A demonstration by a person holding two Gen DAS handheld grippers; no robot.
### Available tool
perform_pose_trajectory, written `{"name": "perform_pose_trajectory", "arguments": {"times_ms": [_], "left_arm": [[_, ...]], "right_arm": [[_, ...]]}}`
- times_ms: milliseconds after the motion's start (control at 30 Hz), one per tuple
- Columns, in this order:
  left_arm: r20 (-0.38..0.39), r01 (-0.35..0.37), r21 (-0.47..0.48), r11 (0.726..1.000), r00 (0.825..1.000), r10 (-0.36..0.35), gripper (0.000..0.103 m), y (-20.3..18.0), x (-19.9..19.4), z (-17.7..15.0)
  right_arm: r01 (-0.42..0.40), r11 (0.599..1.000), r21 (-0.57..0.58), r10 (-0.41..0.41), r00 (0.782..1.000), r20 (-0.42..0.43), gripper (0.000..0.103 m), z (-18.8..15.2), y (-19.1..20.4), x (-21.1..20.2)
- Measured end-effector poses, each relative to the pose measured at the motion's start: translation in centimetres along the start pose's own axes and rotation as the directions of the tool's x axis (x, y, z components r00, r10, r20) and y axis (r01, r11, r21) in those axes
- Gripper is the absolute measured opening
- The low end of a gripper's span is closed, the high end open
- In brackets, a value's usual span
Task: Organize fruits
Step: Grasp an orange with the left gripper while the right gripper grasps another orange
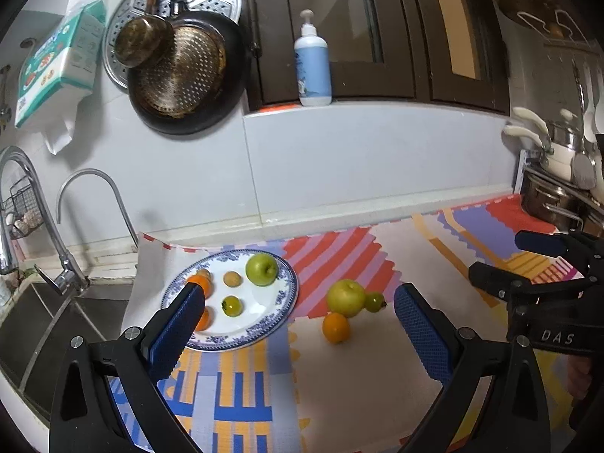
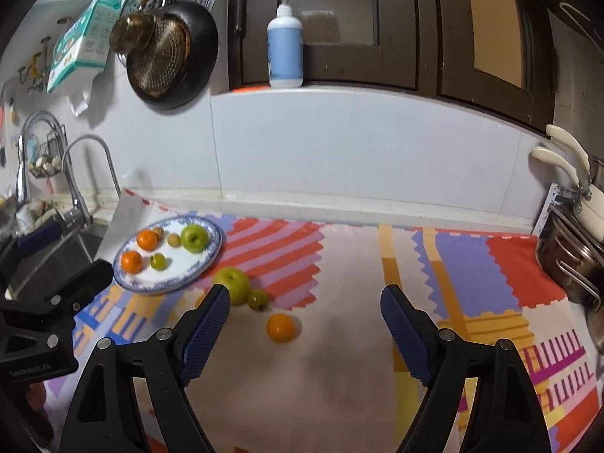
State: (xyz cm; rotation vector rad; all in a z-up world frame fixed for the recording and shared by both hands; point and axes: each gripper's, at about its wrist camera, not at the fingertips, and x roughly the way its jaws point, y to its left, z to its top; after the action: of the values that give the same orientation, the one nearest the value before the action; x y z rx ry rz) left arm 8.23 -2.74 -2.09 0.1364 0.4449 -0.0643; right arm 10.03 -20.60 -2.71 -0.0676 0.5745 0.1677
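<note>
Sitting left: sink [image 1: 45, 324] with two taps [image 1: 94, 204].
Plate [image 1: 264, 313]: on the mat [image 1: 339, 377] near the sink, holding two oranges, a green apple [image 1: 261, 268], a small green fruit [image 1: 231, 305] and two small brown fruits.
Left claw [image 1: 294, 324]: jaws apart, nothing between the pads, hanging above the plate's near edge and the loose fruit.
Loose fruit: yellow apple [image 2: 233, 285] just right of the plate, a small green fruit [image 2: 258, 299] touching it, an orange [image 2: 280, 327] near them, all on the mat.
Right claw [image 2: 305, 324]: jaws wide apart and empty, over the mat near the orange.
Desk right end: steel pots [image 2: 570, 264].
</note>
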Motion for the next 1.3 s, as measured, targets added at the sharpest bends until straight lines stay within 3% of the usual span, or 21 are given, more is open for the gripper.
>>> {"name": "perform_pose_trajectory", "arguments": {"times_ms": [200,433,800,1067,1300], "left_arm": [[-0.047,0.023,0.037,0.999,0.999,-0.021,0.100,-0.3,1.9,-1.4],[-0.126,0.078,0.049,0.996,0.989,-0.072,0.088,-0.6,5.0,-2.9],[-0.230,0.144,0.045,0.989,0.964,-0.130,0.071,-1.4,10.2,-4.0],[-0.299,0.188,-0.005,0.982,0.937,-0.181,0.060,-1.7,13.0,-4.4],[-0.327,0.198,-0.031,0.980,0.924,-0.197,0.054,-1.6,14.2,-4.6]], "right_arm": [[-0.029,0.999,-0.038,0.028,0.999,-0.046,0.082,-1.2,0.5,1.6],[-0.059,0.997,-0.058,0.053,0.994,-0.100,0.074,-2.0,1.0,4.3],[-0.125,0.992,-0.035,0.115,0.971,-0.210,0.058,-3.2,1.3,9.1],[-0.143,0.990,-0.004,0.138,0.960,-0.242,0.048,-3.4,1.0,11.2],[-0.164,0.987,0.004,0.159,0.951,-0.265,0.042,-3.5,1.0,12.4]]}}
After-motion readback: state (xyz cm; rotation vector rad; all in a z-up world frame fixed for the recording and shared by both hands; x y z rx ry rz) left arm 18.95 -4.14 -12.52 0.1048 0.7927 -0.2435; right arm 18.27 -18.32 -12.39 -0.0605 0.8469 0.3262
